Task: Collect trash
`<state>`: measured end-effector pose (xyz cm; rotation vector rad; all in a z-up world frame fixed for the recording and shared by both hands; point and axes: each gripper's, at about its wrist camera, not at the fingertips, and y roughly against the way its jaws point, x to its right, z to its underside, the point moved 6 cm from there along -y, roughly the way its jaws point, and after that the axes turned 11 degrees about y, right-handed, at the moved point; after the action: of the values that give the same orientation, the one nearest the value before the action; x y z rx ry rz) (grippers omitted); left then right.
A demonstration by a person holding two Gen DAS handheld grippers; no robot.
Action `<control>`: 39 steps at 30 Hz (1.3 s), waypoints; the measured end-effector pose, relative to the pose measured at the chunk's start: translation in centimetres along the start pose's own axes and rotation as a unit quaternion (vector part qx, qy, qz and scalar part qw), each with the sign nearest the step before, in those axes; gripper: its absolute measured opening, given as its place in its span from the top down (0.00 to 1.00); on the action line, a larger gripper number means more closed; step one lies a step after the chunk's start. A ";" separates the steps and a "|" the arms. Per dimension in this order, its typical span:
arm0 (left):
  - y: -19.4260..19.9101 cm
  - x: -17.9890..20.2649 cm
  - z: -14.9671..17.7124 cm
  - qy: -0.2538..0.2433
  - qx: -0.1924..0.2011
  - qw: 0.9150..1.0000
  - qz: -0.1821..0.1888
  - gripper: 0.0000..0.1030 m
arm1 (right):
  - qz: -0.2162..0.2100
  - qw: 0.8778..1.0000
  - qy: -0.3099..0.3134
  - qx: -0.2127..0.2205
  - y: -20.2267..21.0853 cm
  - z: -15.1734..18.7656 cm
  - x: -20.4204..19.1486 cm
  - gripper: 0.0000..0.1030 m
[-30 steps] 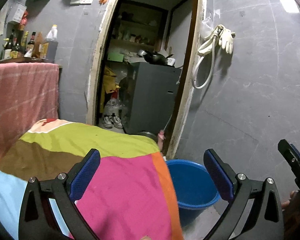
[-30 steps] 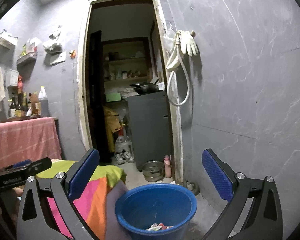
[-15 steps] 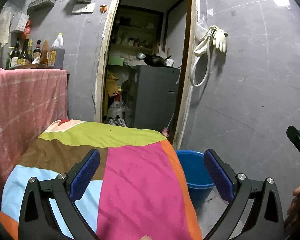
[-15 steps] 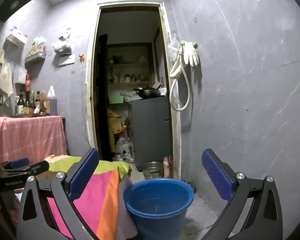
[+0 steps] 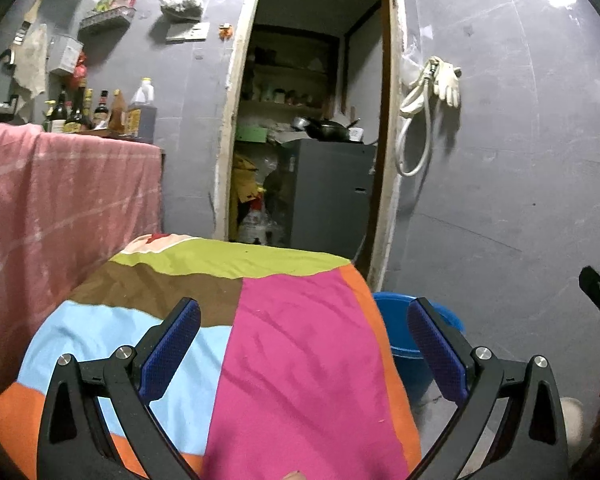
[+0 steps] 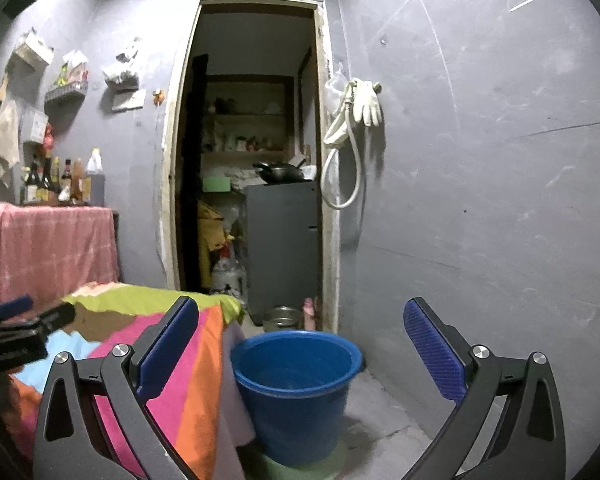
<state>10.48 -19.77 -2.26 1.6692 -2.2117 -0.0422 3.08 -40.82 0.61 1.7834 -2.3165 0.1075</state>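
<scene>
A blue plastic bucket [image 6: 296, 392] stands on the floor beside a table under a multicoloured patchwork cloth [image 5: 284, 344]; it also shows in the left wrist view [image 5: 404, 336], partly hidden by the cloth. My left gripper [image 5: 304, 344] is open and empty above the cloth. My right gripper [image 6: 300, 344] is open and empty, held above and in front of the bucket. The bucket's inside is not visible from here. No loose trash shows on the cloth.
A pink-draped counter [image 5: 68, 208] with several bottles [image 5: 96, 112] stands at left. An open doorway [image 6: 252, 160] leads to a storeroom with a grey cabinet [image 6: 284, 244]. A hose and glove [image 6: 356, 120] hang on the grey wall at right.
Both grippers have pulled back and risen from the bucket. The bucket's contents, seen one second ago, are out of sight. More of the cloth shows in the left wrist view.
</scene>
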 end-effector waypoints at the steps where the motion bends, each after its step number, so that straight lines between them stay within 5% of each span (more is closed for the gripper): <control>1: 0.0 0.0 0.4 -0.001 0.002 1.000 -0.002 0.02 | 0.006 1.000 0.005 0.000 0.1 0.3 -0.2 0.00; 13: -0.5 -1.0 3.1 -0.002 -0.013 1.000 -0.009 0.02 | 0.003 1.000 0.028 -0.008 0.3 2.9 -1.5 0.00; 39: -0.5 -1.4 3.6 -0.005 -0.013 1.000 -0.005 0.02 | -0.004 0.999 0.032 -0.023 -0.4 3.2 -1.6 0.00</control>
<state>10.13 -19.28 -6.13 1.6689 -2.2017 -0.0835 3.41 -40.02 -2.91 1.7417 -2.2498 0.1082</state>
